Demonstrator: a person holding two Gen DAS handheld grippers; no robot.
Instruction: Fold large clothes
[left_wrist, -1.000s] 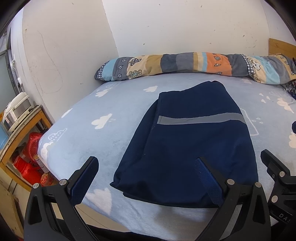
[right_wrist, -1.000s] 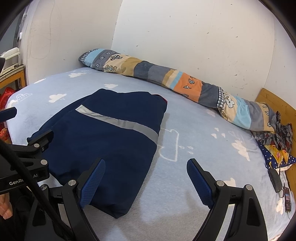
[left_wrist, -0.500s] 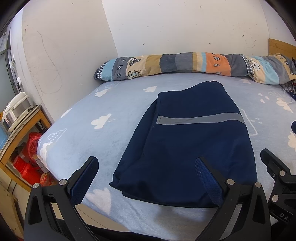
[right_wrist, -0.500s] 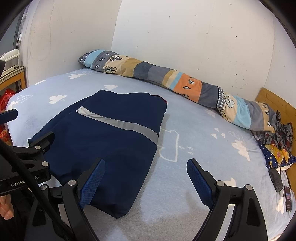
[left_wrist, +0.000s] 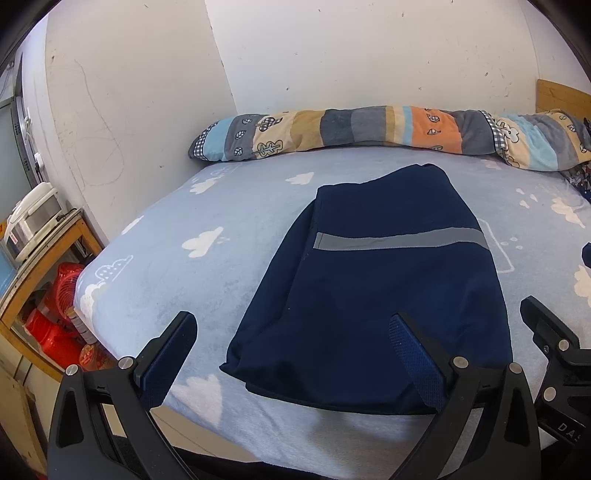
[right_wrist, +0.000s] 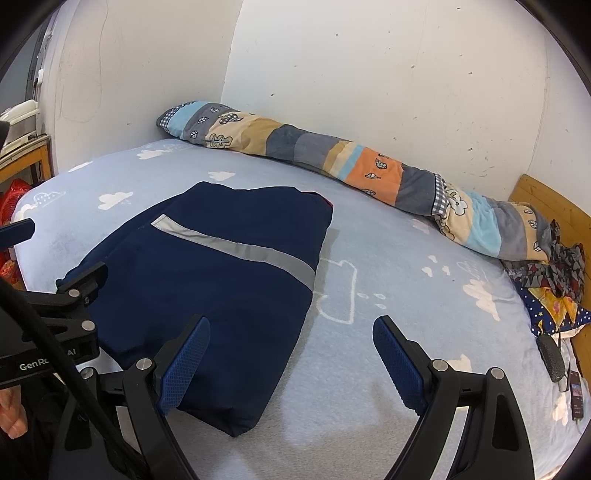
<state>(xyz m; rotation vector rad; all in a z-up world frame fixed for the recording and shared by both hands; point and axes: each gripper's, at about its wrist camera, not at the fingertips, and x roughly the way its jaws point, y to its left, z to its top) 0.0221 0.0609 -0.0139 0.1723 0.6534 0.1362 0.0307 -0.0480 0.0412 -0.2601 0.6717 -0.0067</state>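
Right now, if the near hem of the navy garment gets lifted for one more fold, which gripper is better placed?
Probably the left gripper: open, it straddles the navy garment near-left corner. The right gripper, also open, frames mostly bare bedsheet beside the garment's right edge.

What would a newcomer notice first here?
The folded navy garment with its grey stripe, lying flat on the cloud-print bed. Next, the patchwork bolster along the far wall. Both grippers, left and right, hang open at the near edge, holding nothing.
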